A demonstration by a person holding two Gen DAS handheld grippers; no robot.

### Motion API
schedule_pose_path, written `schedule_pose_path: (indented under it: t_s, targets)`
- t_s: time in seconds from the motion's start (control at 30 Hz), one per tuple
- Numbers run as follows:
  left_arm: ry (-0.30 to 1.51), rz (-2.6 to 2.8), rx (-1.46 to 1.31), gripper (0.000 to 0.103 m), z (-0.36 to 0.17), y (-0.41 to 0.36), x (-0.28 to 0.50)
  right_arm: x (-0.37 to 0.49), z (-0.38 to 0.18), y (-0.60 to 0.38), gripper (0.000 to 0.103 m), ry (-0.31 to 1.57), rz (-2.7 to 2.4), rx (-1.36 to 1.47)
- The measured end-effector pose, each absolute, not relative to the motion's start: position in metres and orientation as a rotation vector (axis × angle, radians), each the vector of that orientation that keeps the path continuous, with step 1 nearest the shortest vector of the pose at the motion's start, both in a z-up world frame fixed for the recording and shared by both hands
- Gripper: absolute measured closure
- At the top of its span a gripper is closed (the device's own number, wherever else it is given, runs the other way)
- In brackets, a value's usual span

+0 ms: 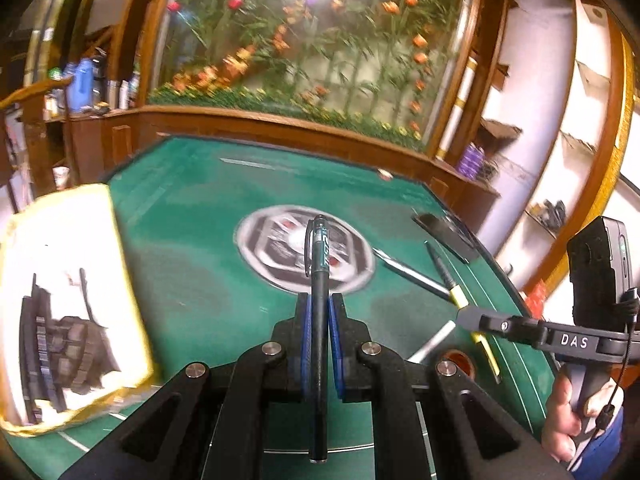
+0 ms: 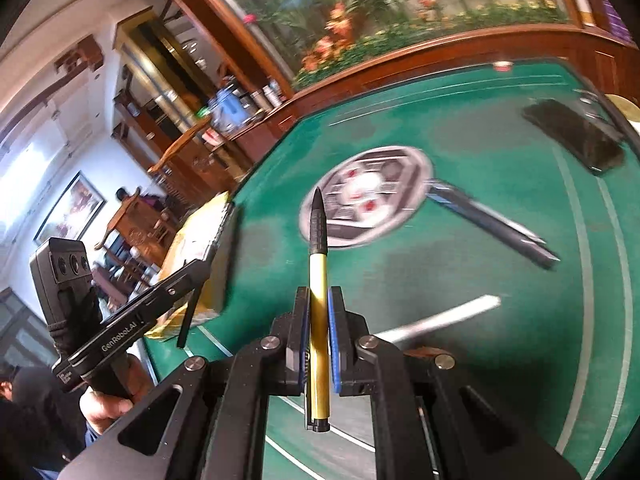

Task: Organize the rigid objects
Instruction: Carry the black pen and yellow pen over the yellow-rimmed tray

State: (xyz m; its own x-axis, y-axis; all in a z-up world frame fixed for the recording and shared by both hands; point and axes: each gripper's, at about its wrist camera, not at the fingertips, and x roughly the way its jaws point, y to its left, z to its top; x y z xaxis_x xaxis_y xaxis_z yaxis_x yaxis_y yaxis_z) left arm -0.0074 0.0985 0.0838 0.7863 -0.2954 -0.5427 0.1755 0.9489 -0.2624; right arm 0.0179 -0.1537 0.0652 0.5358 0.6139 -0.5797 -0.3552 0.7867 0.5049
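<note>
Mid-carry: your left gripper (image 1: 319, 304) clamps a black pen (image 1: 319, 280), your right gripper (image 2: 319, 300) a yellow pen (image 2: 319, 280), each pointing out beyond its jaws. Next, likely the white box (image 1: 68, 292) left of the left jaws; align before releasing.

— Any readable txt?
— "DAS", white caps, on black arm of right gripper (image 1: 464, 314), seen from left wrist cam.
— Other side?
— "GenRobot.AI", white, on body of left gripper (image 2: 192, 276). Small label below it, too blurry.
— Black pen (image 1: 319, 280)?
— Pale print on barrel, illegible.
</note>
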Motion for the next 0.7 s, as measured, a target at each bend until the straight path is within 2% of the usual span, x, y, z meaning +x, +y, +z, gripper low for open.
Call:
schedule_pose_path:
  t_s: [0.3,0.7]
  targets:
    - [0.551,-0.093,-0.309,0.095,0.093,0.19,-0.025,0.032,0.093,-0.037,0.095,0.841,0.74,0.263]
    - [0.583,0.146,-0.415,0.094,0.056,0.285,-0.035,0.071,0.082,0.104,0.095,0.965,0.849,0.249]
